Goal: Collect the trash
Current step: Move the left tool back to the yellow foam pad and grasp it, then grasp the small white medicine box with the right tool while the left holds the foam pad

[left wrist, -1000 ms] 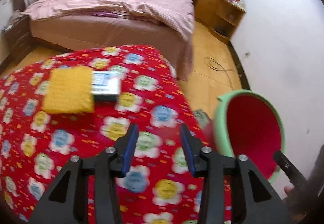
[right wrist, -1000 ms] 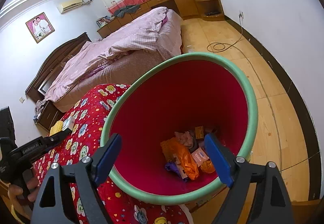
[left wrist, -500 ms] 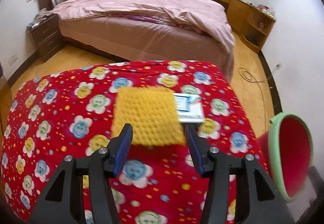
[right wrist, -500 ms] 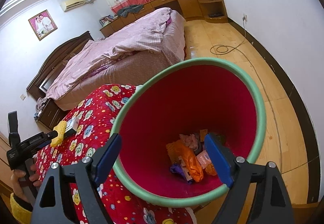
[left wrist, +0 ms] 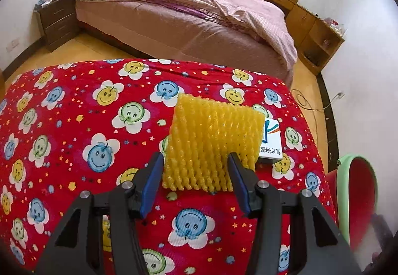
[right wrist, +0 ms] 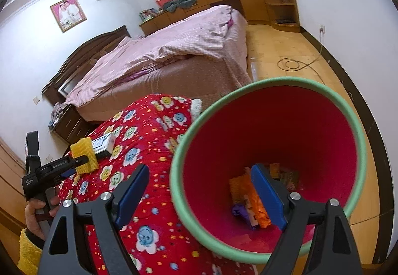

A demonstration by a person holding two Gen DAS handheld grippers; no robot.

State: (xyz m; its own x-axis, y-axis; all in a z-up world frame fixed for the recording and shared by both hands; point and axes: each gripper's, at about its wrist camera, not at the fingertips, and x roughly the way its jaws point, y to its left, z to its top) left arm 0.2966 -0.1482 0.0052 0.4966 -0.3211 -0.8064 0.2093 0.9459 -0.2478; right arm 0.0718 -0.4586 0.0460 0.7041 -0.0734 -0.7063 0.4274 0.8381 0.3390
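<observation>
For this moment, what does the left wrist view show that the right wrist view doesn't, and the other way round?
Left wrist only: the left tongs seen from behind, closing around the foam net's near edge, and the print on the box.

Right wrist only: the trash in the bin, the right tongs open and straddling its rim, the hand holding the left tongs, and a wall photo.

Both: foam net, box, red cloth, bin, bed.
</observation>
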